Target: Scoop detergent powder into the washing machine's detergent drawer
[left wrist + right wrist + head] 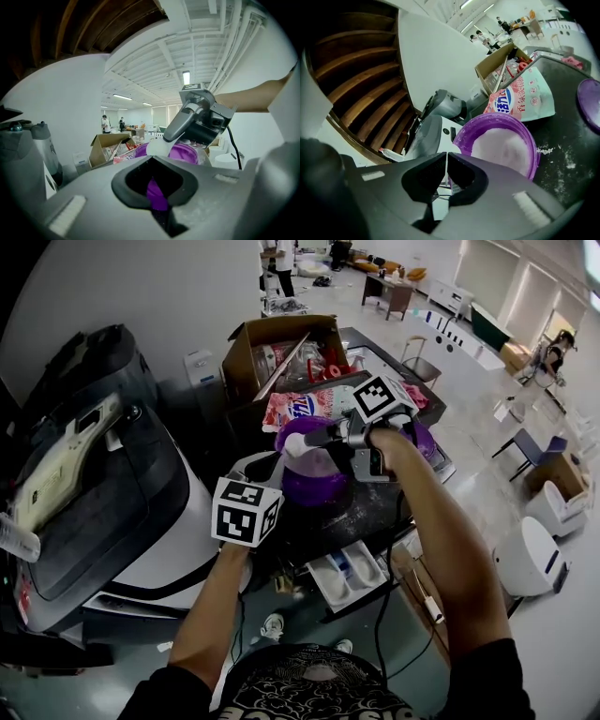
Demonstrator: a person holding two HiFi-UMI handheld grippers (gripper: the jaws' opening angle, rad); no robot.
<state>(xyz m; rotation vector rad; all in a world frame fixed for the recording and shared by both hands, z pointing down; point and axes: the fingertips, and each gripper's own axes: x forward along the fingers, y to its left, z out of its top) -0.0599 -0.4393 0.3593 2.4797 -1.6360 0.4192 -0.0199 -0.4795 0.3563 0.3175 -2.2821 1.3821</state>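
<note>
1. While the left tool (154, 182) is pressed together on the rim of the purple tub (314, 486), pinching the purple wall to steady it, the right tool (446, 161) is up at the tub's mouth.
2. Right tool: jaws squeezed together on a thin white sliver, which I judge to be the handle of the white scoop (157, 147). The left gripper view shows the scoop at that tool's tip, right at the tub's near rim.
3. Powder (506, 150) fills much of the tub, white and heaped against the far wall. Can't tell whether the scoop is loaded.
4. The tub sits on the dark desk (380, 512), which has loose powder scattered on it just beside the tub.
5. The detergent drawer (349, 570) is pulled open below the desk's front edge, nearer the person, well apart from the scoop. White compartments and something blue are visible. Too small to say whether any powder is in there.
6. Progress, my read: the tub's lid is off, with a purple lid (590, 101) lying on the desk beside it. The drawer is open, the scoop is gripped and the tub is braced.
7. This looks like the scooping step. What's left is to lift a load, carry it down to the drawer and tip it into a compartment.
8. Behind the tub are a pink detergent bag (525, 96) lying flat and an open cardboard box (281, 348).
</note>
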